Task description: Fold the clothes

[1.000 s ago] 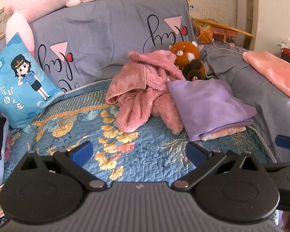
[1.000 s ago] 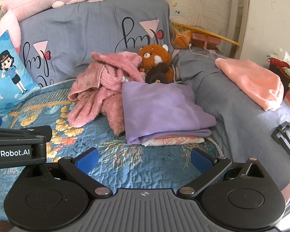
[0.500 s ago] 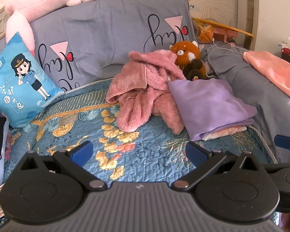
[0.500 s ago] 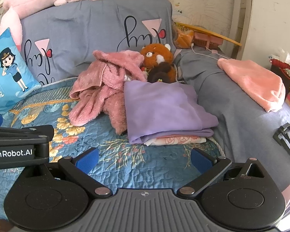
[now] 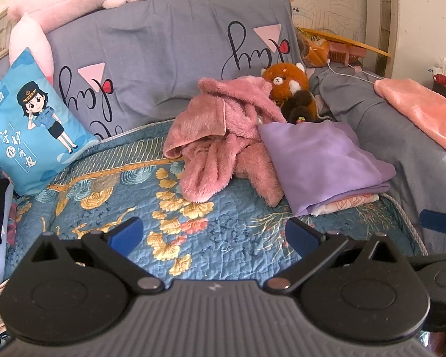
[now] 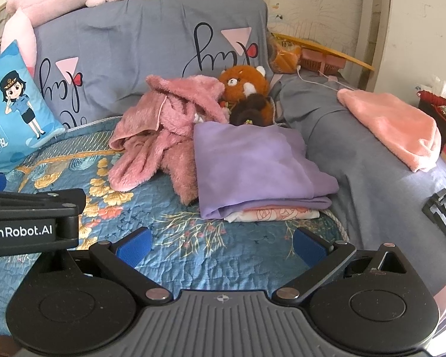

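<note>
Directly ahead of both cameras, a fluffy pink garment (image 5: pixel 223 145) lay crumpled on a sofa, unfolded, its plush fabric bunched into soft lumps. One flap was turned over at the upper left, and two thick sleeve-like ends trailed forward onto a blue quilt (image 5: pixel 193 232) printed with yellow and orange leaves. It sat near the back of the seat, towards the middle, against a grey sofa cover (image 5: pixel 163 44) marked with looping dark script and pink triangles.

Touching the garment's right side was a neat stack of folded clothes: a lilac piece (image 6: pixel 252 166) on top, with a pale rose-patterned piece (image 6: pixel 276 213) showing beneath its front edge. Behind the two sat an orange and brown stuffed animal (image 6: pixel 243 86), partly hidden by them. A blue cushion (image 5: pixel 29 136) with a cartoon figure in uniform leaned at the far left. A folded peach towel (image 6: pixel 395 128) rested on the grey-covered arm of the sofa to the right, well apart from the pink garment.

The left gripper (image 5: pixel 212 235) hung low over the front of the quilt with its blue-tipped fingers spread wide and nothing between them. The right gripper (image 6: pixel 221 245) did likewise just beside it, fingers wide apart and empty, short of the folded stack.
</note>
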Motion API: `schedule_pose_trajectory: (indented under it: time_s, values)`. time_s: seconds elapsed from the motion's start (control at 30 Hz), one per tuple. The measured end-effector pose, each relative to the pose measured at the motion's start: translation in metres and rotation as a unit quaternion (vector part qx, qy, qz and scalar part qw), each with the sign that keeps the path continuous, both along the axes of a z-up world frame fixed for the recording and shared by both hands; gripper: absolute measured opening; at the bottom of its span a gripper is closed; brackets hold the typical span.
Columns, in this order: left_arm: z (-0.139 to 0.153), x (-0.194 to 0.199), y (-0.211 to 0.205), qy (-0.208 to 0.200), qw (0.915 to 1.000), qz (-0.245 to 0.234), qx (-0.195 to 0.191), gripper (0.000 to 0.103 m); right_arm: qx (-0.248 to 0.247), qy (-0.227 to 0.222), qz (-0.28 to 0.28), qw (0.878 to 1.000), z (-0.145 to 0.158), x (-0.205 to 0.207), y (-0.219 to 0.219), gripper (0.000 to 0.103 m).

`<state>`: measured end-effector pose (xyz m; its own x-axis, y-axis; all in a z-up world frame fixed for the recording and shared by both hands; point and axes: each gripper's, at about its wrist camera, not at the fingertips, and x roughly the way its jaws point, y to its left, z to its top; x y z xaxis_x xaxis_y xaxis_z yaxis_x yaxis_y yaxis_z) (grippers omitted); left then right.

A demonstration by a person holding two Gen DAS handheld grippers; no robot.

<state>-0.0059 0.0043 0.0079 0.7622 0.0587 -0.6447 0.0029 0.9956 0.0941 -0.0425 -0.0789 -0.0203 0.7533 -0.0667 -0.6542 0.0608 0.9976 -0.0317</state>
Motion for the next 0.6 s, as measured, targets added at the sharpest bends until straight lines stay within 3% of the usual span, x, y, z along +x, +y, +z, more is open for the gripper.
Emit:
schedule_pose_trajectory:
  time_s: [0.6]
  values:
    - [-0.009, 0.003, 0.003, 0.007, 1.0, -0.001, -0.003, 0.103, -0.003, 0.016, 0.004, 1.0, -0.01, 0.005, 0.003, 0.103]
